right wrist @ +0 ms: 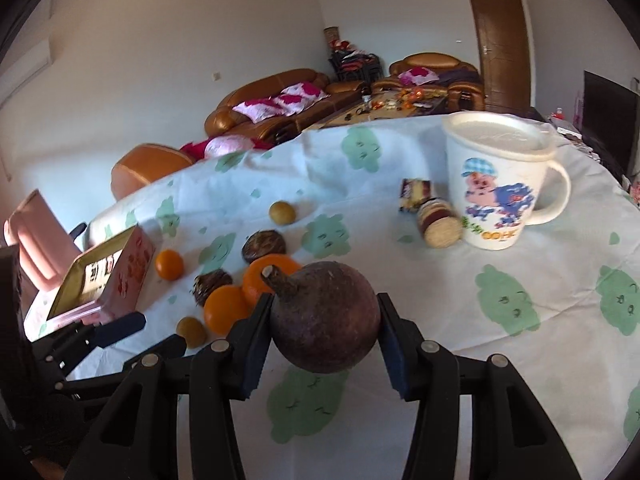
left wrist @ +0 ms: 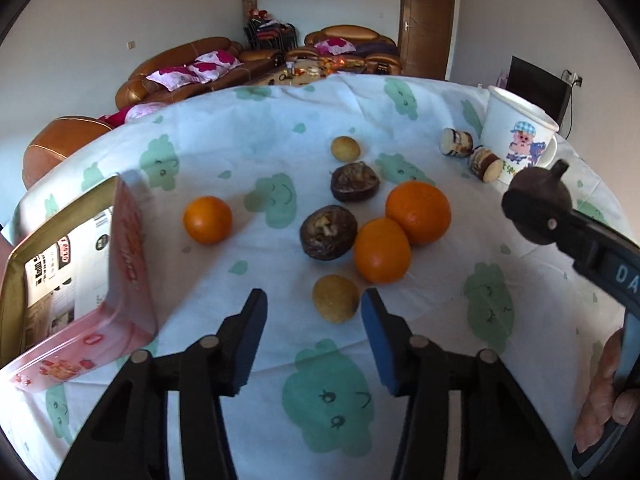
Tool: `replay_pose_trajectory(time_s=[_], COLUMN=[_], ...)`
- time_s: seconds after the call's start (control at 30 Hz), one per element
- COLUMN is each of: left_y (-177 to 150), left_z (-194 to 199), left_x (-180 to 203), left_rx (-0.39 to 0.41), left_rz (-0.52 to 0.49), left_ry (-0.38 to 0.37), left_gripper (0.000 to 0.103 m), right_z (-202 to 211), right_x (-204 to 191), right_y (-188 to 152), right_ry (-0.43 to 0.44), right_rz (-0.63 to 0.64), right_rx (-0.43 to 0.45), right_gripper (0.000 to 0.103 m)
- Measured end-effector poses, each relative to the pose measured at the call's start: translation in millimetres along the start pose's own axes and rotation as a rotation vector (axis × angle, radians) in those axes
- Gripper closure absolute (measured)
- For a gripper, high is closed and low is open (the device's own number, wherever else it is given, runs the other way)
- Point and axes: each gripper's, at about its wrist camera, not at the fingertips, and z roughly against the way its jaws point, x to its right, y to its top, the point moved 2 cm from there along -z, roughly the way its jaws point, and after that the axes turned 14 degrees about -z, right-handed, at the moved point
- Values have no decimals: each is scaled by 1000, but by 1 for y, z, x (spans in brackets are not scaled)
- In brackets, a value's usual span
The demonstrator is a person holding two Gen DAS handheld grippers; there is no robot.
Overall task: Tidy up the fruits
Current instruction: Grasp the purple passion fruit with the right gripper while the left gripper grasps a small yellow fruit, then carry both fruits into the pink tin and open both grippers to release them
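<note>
Three oranges (left wrist: pixel 418 212) lie clustered with two dark shrivelled fruits (left wrist: pixel 328 232) and two small yellow fruits (left wrist: pixel 335 298) on the cloth-covered tabletop (left wrist: pixel 440 320). The right gripper (right wrist: pixel 325 322) is clamped on a dark stemmed fruit (right wrist: pixel 325 320), raised above the cloth. The left gripper (left wrist: pixel 314 334) hangs with jaws apart, empty, just short of the nearer yellow fruit, beside an open pink box (left wrist: pixel 128 248).
</note>
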Motion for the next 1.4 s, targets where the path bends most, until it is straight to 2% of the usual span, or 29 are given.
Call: replay_pose_trajectory(time_s=[0.07, 0.17, 0.33, 0.57, 0.67, 0.83, 1.0, 1.23, 1.4], left_y=[1, 4, 3, 3, 0, -14, -36, -66, -76], left_z=[-11, -13, -6, 29, 46, 64, 76, 73, 63], left_x=[2, 4, -2, -20, -41, -92, -155, -210, -223], left_rx=[-32, -2, 22, 130, 172, 208, 204, 137, 74], left_rz=[2, -1, 19, 16, 22, 74, 183, 260, 286], left_ry=[-21, -18, -24, 92, 174, 262, 339, 411, 421], left_gripper=[64, 74, 75, 75, 75, 75, 75, 75, 75], right_z=[1, -3, -10, 7, 12, 20, 8, -38, -65], right_x=[5, 6, 4, -4, -16, -65, -132, -214, -251], right_y=[2, 2, -2, -6, -10, -24, -33, -52, -73], right_ry=[0, 4, 1, -8, -4, 80, 176, 260, 296], right_rz=[-17, -32, -8, 48, 79, 162, 201, 224, 251], right_rx=[5, -8, -21, 86, 112, 93, 55, -43, -134], right_gripper=[51, 51, 51, 51, 51, 51, 51, 51, 51])
